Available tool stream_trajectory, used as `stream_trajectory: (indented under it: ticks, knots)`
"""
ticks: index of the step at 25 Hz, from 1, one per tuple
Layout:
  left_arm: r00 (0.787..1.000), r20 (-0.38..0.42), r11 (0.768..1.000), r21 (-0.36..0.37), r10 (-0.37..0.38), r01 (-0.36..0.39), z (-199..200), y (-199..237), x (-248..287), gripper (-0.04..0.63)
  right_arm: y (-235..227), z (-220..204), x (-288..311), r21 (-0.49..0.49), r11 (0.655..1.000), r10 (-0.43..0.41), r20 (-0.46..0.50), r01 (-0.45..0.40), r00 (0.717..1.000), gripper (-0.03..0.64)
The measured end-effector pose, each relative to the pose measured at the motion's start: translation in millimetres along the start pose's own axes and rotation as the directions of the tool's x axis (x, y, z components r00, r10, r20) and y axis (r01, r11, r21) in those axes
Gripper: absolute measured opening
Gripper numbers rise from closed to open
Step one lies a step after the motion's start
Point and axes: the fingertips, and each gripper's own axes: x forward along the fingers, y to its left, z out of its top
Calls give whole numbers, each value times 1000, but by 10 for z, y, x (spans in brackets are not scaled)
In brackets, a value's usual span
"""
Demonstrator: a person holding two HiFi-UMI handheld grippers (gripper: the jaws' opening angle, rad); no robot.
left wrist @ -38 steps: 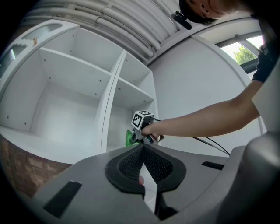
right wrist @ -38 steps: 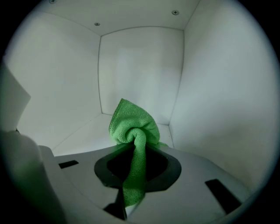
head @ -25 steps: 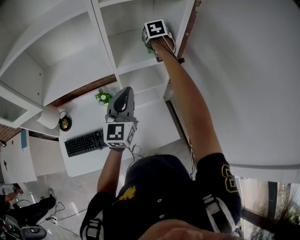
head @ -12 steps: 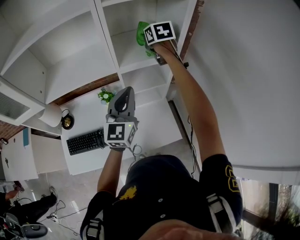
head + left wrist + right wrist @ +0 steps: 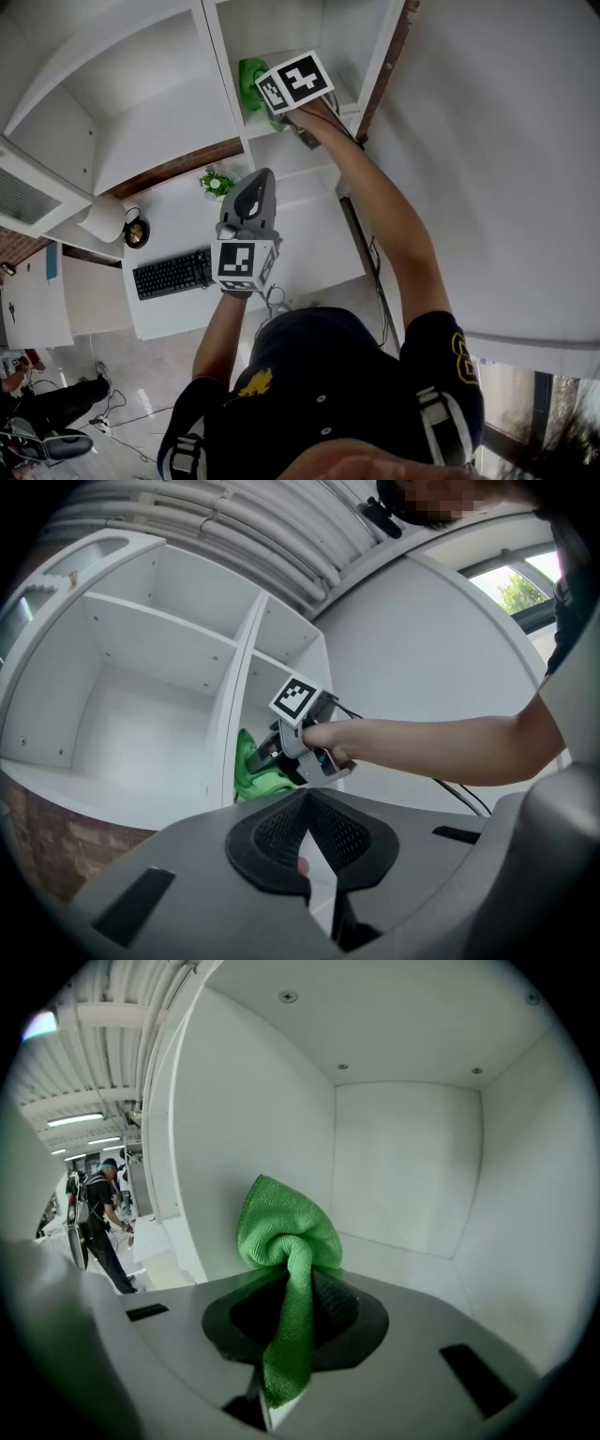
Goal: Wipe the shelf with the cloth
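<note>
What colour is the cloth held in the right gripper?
Green; the cloth shows best in the right gripper view.

White desk (image 5: 309,253), black keyboard (image 5: 172,275), small potted plant (image 5: 217,182); brick wall strip (image 5: 178,164), pale floor (image 5: 122,375)

- The right arm (image 5: 380,211) reaches out nearly straight, from the shoulder at lower right to the upper centre of the head view.
- Its hand (image 5: 328,740) grips the right gripper (image 5: 291,1312), marker cube facing the camera.
- The right gripper's jaws are closed on a green cloth (image 5: 286,1241), which bunches above the pads and hangs down between them.
- The left arm (image 5: 217,333) is bent, with the forearm raised at centre frame.
- The left gripper (image 5: 307,803) points toward the top of the frame, its pads meeting at the tips with nothing between them.
</note>
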Motion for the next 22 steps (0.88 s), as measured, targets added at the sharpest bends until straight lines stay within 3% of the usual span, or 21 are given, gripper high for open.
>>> stream_trajectory:
  ticks: [9,22]
  knots:
    - [1000,-2,1000,-5,28,-28,-6,80,-75,18,292,-205,192,-139,990,-30,-74,19,997,43]
    - [998,-13,998,10,57,-57,-57,244,33,18,221,-364,202,-142,990,-24,-94,10,995,43]
